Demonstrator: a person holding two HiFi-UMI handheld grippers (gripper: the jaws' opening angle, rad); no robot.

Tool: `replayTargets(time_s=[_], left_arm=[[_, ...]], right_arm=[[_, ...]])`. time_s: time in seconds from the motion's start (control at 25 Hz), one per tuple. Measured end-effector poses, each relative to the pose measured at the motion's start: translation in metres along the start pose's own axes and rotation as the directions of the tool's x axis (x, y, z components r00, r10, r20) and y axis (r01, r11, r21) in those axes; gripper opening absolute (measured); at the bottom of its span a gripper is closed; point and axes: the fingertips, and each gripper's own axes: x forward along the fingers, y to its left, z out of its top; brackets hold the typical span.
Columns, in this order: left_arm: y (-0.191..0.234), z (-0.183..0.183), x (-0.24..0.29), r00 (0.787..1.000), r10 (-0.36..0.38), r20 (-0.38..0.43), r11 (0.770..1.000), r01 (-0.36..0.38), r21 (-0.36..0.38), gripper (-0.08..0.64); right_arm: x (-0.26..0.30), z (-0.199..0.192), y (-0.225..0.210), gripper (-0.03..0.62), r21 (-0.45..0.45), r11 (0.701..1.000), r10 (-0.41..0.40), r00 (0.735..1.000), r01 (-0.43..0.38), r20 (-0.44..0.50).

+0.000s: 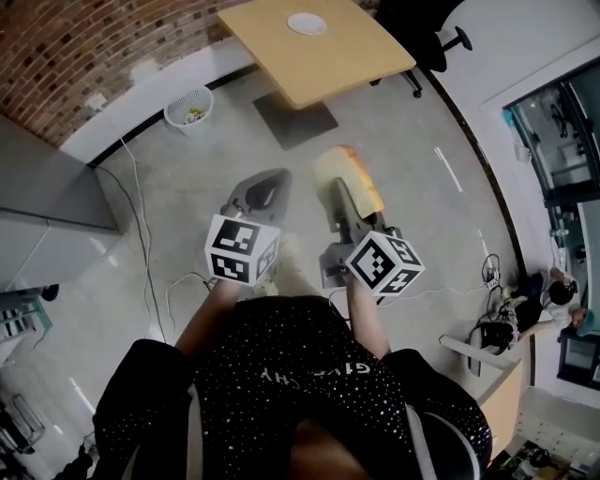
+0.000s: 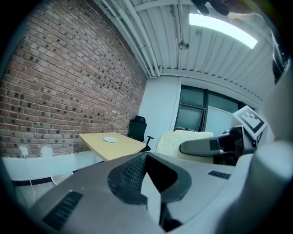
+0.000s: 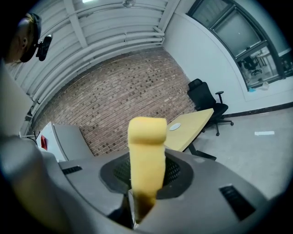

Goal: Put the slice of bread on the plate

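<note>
I hold a slice of bread (image 1: pixel 354 174) upright in my right gripper (image 1: pixel 337 186), whose jaws are shut on its lower part. Seen edge-on in the right gripper view, the bread (image 3: pixel 146 151) rises from the right gripper (image 3: pixel 144 188). My left gripper (image 1: pixel 266 180) is beside it on the left, shut and empty. In the left gripper view the left gripper (image 2: pixel 154 194) holds nothing, and the bread (image 2: pixel 182 136) shows at the right. The white plate (image 1: pixel 307 23) lies on a wooden table (image 1: pixel 333 66) well ahead of both grippers, also visible as the plate (image 2: pixel 110 139) and the plate (image 3: pixel 174 127).
A white wastebasket (image 1: pixel 188 106) stands by the brick wall at the left. A black office chair (image 1: pixel 429 36) sits behind the table. A grey cabinet (image 1: pixel 45 216) is at the left, and cables (image 1: pixel 141 239) trail over the floor. The table's base plate (image 1: pixel 296 123) lies on the floor.
</note>
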Motion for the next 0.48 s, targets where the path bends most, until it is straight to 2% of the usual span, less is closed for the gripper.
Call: replayTargets(time_s=[0.12,0.28,0.48], left_arm=[[0.011,0.002,0.014,1.0,0.016,-0.002,0.999,-0.016,-0.029,0.008],[0.025,0.013,0.037,0.999,0.03,-0.011,0.999,-0.031,-0.025,0.009],[0.042,0.024,0.068,0.998,0.051,-0.023,0.999,-0.051,-0.016,0.008]], right_arm=[[0.015,0.006,-0.008,0.094,-0.01,1.0,0.0,1.0,0.0,-0.013],[0.041,0.023,-0.016,0.094,0.014,0.999,0.03,0.999,-0.029,-0.011],[0.074,0.041,-0.031,0.094,-0.006,0.999,0.032,0.999,-0.032,-0.023]])
